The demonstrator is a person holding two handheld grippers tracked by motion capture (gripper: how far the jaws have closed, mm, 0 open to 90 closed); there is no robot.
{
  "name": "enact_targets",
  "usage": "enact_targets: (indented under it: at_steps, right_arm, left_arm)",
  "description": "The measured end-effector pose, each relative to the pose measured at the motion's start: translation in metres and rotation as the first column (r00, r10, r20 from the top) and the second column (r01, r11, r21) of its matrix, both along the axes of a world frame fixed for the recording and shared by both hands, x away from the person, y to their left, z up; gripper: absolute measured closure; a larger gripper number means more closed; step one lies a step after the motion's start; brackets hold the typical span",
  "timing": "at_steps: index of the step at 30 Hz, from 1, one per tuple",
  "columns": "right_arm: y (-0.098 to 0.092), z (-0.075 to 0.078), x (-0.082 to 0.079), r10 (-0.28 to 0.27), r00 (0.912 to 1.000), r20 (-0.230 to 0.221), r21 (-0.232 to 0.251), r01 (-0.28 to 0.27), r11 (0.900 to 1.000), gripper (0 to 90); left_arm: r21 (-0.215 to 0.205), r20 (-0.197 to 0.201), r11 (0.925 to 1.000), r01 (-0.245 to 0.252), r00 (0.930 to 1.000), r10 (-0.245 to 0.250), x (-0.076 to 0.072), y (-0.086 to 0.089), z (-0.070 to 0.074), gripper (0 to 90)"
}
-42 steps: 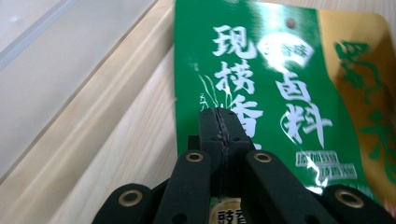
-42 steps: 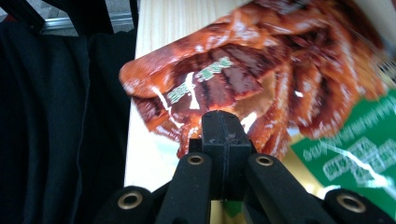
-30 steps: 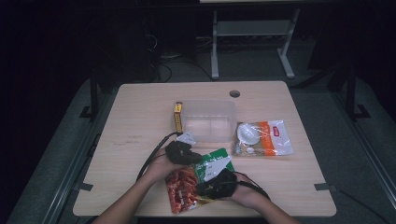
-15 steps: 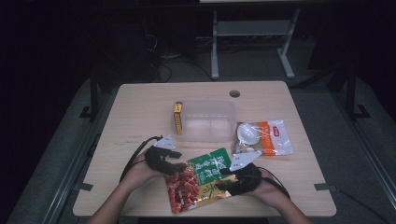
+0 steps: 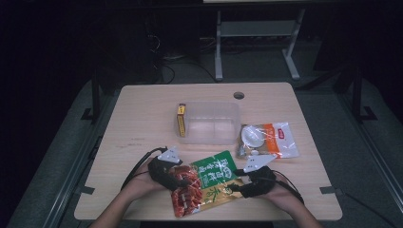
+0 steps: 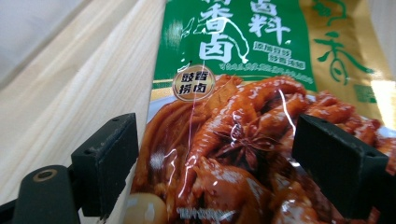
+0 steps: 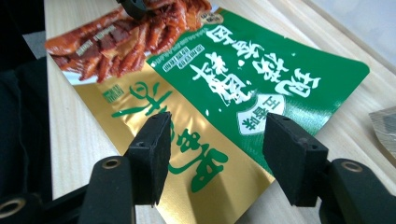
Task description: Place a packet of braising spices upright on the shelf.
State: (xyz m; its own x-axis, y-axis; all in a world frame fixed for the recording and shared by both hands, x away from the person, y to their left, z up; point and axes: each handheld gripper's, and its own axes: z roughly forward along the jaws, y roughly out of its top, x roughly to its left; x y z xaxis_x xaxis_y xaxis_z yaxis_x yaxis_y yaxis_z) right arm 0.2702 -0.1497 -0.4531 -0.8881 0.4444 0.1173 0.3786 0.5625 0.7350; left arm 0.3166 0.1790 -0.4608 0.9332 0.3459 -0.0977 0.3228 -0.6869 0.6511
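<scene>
Green-gold pouch (image 5: 209,183) lies flat, long axis diagonal.

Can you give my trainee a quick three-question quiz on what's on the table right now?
1. True or false: the green and gold pouch lies flat on the table, with neither gripper clamping it.
2. What stands against the left wall of the clear box? A) a yellow carton B) a mug C) a spoon
3. Which thing lies to the right of the clear box?

Key:
1. True. The left gripper and right gripper both show their jaws apart over the pouch; they have just been opening.
2. A, the yellow carton.
3. The orange and clear packet.
</scene>
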Motion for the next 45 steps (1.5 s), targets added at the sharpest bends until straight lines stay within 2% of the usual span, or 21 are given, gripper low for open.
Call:
enact_targets:
  at_steps: [4,5,14,19,22,25,31,34,37,39,42,45]
  right_arm:
    - [0.000,0.000,0.002,-0.005,1.0000,-0.003,0.000,0.005,1.000,41.5]
    - [-0.001,0.000,0.002,-0.002,1.0000,0.007,0.000,0.002,1.000,41.5]
    - [-0.004,0.000,0.003,-0.016,0.9998,0.009,-0.009,0.017,1.000,41.6]
    - [-0.003,0.000,0.003,-0.019,0.9998,0.009,-0.014,0.020,1.000,41.6]
    - [-0.004,0.000,0.003,-0.021,0.9997,0.008,-0.015,0.021,1.000,41.6]
    - [-0.005,0.000,0.004,-0.023,0.9996,0.015,-0.013,0.024,1.000,41.6]
    - [-0.010,0.002,0.005,-0.048,0.9986,0.023,-0.008,0.048,0.999,41.5]
    - [-0.012,0.003,0.005,-0.055,0.9982,0.024,-0.007,0.056,0.998,40.7]
    - [-0.014,0.005,0.007,-0.087,0.9961,0.012,0.012,0.087,0.996,33.2]
    - [-0.016,0.007,0.010,-0.113,0.9935,-0.009,0.054,0.113,0.992,26.8]
    - [-0.020,0.010,0.012,-0.127,0.9910,-0.042,0.068,0.130,0.989,23.1]
    - [-0.021,0.011,0.011,-0.120,0.9914,-0.053,0.054,0.123,0.991,18.7]
  left_arm:
    - [-0.011,-0.024,0.9999,0.005,0.9997,-0.006,0.004,-0.002,-0.004,13.6]
    - [-0.011,-0.026,0.9999,0.007,0.9996,-0.008,0.004,-0.001,-0.005,13.6]
    - [0.006,0.001,0.9996,0.028,0.9996,-0.028,0.000,-0.002,-0.004,16.2]
    - [0.012,0.020,0.9989,0.044,0.9988,-0.045,-0.002,-0.001,-0.002,28.5]
    - [0.018,0.029,0.9979,0.063,0.9976,-0.063,-0.004,-0.003,-0.002,32.4]
    - [0.021,0.053,0.9962,0.084,0.9949,-0.085,-0.008,-0.006,-0.002,40.2]
    - [0.015,0.059,0.9946,0.102,0.9929,-0.103,-0.011,-0.008,-0.001,57.3]
    - [0.010,0.052,0.9945,0.104,0.9932,-0.104,-0.012,-0.009,-0.001,64.9]
    - [-0.003,0.030,0.9938,0.111,0.9933,-0.111,-0.011,-0.009,-0.001,75.2]
    - [-0.009,0.019,0.9940,0.109,0.9939,-0.108,-0.010,-0.010,-0.001,80.0]
    - [-0.011,0.004,0.9945,0.104,0.9945,-0.104,-0.008,-0.010,-0.001,83.3]
    - [-0.014,-0.006,0.9943,0.106,0.9943,-0.106,-0.007,-0.009,0.000,86.1]
